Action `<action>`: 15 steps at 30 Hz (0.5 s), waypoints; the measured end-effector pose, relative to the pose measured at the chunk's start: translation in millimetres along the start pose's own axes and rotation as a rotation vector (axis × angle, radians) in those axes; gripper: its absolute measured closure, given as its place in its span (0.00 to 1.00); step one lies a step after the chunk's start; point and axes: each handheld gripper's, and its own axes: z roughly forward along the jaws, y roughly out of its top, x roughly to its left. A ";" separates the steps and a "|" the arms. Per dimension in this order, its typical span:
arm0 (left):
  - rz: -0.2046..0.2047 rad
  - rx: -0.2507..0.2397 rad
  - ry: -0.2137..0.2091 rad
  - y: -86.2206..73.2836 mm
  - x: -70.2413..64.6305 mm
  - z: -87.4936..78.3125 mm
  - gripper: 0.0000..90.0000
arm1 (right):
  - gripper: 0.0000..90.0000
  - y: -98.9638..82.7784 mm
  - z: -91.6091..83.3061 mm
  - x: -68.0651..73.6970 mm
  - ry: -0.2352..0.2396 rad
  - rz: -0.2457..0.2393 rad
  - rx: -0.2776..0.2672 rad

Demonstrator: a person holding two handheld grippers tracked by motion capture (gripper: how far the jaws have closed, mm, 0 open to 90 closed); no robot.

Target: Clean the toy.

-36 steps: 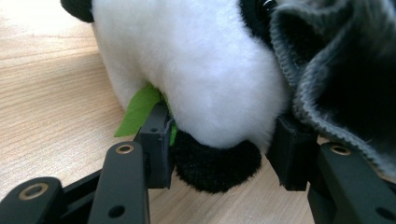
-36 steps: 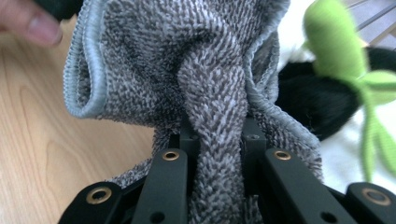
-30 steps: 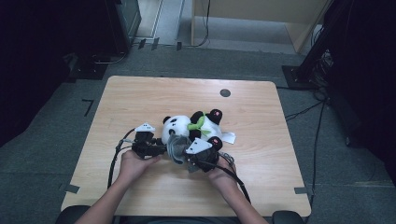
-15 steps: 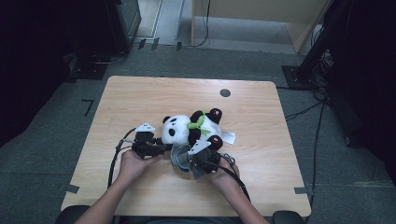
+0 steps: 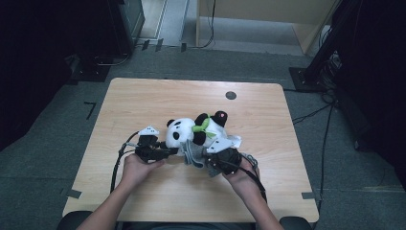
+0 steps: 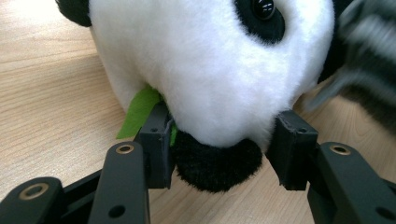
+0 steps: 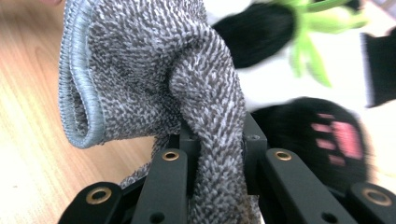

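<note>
- Wooden table (image 5: 143, 100) on grey carpet; dark grommet (image 5: 231, 95) beyond the panda (image 5: 196, 132).
- Panda lies mid-table.
- Left gripper (image 6: 224, 140) clamps the panda's head.
- Right gripper (image 7: 217, 140) pinches a grey sock (image 7: 154, 70) beside the panda, paw (image 7: 336, 135) behind.

Right gripper (image 7: 217, 140) pinching grey sock (image 7: 154, 70); panda toy (image 7: 317, 84) behind, on table (image 7: 28, 140).

Fluffy plush panda (image 6: 210, 70) — nubby grey knitted cloth (image 7: 154, 70) — matt, smooth wood table (image 5: 143, 96)
</note>
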 end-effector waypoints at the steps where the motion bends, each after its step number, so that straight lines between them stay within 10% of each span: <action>1: -0.003 -0.001 -0.003 0.1 0.2 -0.1 0.54 | 0.86 0.0 -2.7 -2.4 0.007 0.015 -0.007; 15: -0.009 -0.006 -0.010 -0.1 0.9 0.0 0.54 | 0.86 3.7 -35.4 -29.4 -0.007 0.101 -0.108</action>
